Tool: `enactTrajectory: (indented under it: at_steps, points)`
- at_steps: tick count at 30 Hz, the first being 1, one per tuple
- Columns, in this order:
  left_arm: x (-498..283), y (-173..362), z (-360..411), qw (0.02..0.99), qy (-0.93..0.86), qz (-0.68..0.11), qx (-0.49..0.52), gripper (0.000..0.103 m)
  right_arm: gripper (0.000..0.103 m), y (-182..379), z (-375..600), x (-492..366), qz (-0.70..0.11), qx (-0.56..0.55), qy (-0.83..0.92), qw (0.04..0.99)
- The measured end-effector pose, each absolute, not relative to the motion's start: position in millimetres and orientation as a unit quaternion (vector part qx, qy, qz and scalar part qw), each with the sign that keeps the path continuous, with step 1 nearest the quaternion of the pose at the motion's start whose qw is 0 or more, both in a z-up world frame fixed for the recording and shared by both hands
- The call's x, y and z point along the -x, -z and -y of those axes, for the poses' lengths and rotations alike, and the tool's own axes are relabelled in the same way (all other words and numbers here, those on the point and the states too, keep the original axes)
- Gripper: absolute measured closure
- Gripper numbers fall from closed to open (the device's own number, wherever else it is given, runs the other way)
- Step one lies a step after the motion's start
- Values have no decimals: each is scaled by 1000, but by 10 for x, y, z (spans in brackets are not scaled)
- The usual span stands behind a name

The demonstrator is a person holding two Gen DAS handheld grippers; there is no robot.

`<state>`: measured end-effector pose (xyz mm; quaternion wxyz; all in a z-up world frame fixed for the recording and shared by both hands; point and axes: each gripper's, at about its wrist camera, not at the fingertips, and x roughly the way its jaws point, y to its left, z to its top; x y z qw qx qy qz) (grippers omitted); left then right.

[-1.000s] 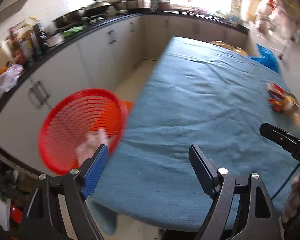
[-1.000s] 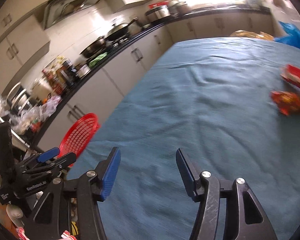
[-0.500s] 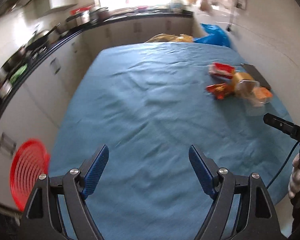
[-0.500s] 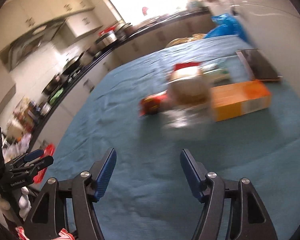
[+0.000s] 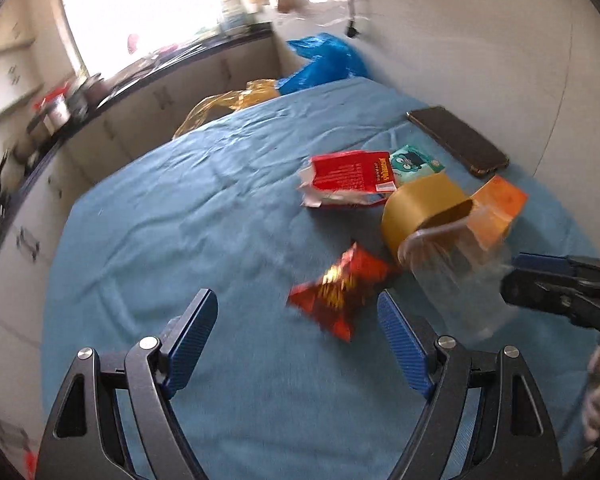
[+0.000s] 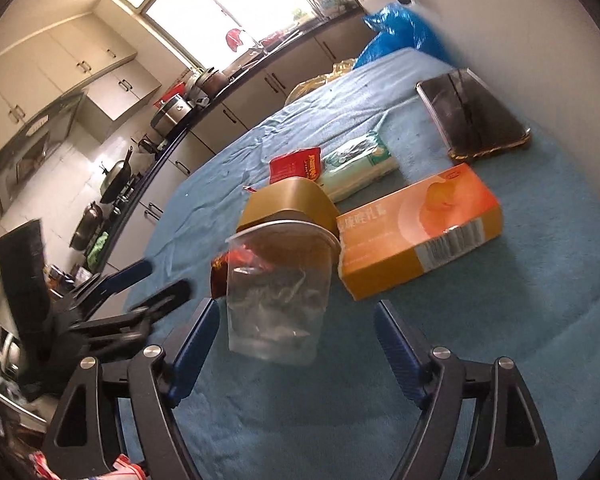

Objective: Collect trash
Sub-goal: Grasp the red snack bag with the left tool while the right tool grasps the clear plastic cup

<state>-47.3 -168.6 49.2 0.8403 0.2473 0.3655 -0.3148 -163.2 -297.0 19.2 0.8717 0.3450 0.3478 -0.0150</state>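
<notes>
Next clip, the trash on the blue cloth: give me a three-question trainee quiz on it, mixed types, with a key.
1. True or false: the phone lies on the orange box.
2. What stands nearest ahead of the right gripper? A) clear cup B) tape roll C) tissue pack
3. Fill in: ahead of the left gripper lies a red ____.

Key: 1 false; 2 A; 3 snack bag.

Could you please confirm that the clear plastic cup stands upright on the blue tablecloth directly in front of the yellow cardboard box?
Not quite: the cardboard box is orange, as the right wrist view shows. The clear plastic cup does stand upright on the blue tablecloth in front of it.
</notes>
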Motion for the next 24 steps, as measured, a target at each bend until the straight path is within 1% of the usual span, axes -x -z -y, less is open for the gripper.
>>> enactTrajectory:
  at_steps: [4, 9, 11, 12, 13, 15, 20, 22, 23, 24]
  points:
    - [287, -329, 1934, 824, 334, -376, -262, 22, 20, -164, 3011, 1586, -344, -358, 9, 868]
    - [178, -205, 2057, 800, 369, -416, -226, 23, 20, -157, 3021, 1531, -341, -364, 4, 867]
    - [179, -158, 2040, 790, 380, -436, -202, 46, 20, -151, 3018, 1504, -343, -368, 5, 865]
    - [180, -153, 2003, 788, 382, -446, -185, 47, 20, -138, 3021, 1485, -345, -370, 5, 863]
    - [196, -159, 1968, 792, 377, -447, -178, 61, 20, -132, 3012, 1470, -346, -371, 6, 862]
    - [212, -184, 1845, 794, 364, -460, -157, 61, 20, -117, 2984, 1435, -351, -368, 10, 861]
    - [379, -332, 1365, 813, 327, -463, -131, 61, 21, -91, 2866, 1379, -362, -357, 13, 861]
    - [477, -405, 1152, 820, 313, -464, -120, 61, 24, -88, 2820, 1347, -365, -350, 13, 863]
    - [534, -440, 1043, 825, 303, -462, -119, 61, 28, -81, 2787, 1326, -368, -346, 12, 863]
    - [604, -469, 933, 831, 292, -459, -118, 61, 35, -67, 2762, 1309, -371, -344, 12, 862]
